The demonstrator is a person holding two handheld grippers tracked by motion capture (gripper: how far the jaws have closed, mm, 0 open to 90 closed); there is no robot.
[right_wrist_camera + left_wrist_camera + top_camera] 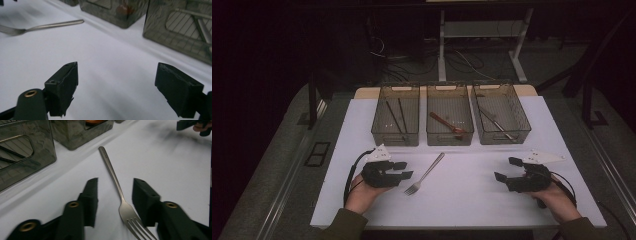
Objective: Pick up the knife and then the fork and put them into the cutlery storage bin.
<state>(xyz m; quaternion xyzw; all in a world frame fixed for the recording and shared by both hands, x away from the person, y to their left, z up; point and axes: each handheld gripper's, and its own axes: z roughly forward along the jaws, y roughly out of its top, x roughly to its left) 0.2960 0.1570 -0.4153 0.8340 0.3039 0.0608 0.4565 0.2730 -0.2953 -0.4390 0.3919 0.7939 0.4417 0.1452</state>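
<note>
A metal fork lies on the white mat, handle toward the bins, tines toward me. My left gripper is open just left of the tines. In the left gripper view the fork runs between the two black jaws, and the left gripper stands open around its neck without pinching it. My right gripper is open over bare mat at the right, holding nothing. In the right gripper view the right gripper is wide open, and the fork lies far off at the upper left.
Three smoky see-through bins stand in a row at the back. The left bin holds black chopsticks, the middle bin a reddish spoon, and the right bin a metal utensil. The mat's edges drop off at both sides.
</note>
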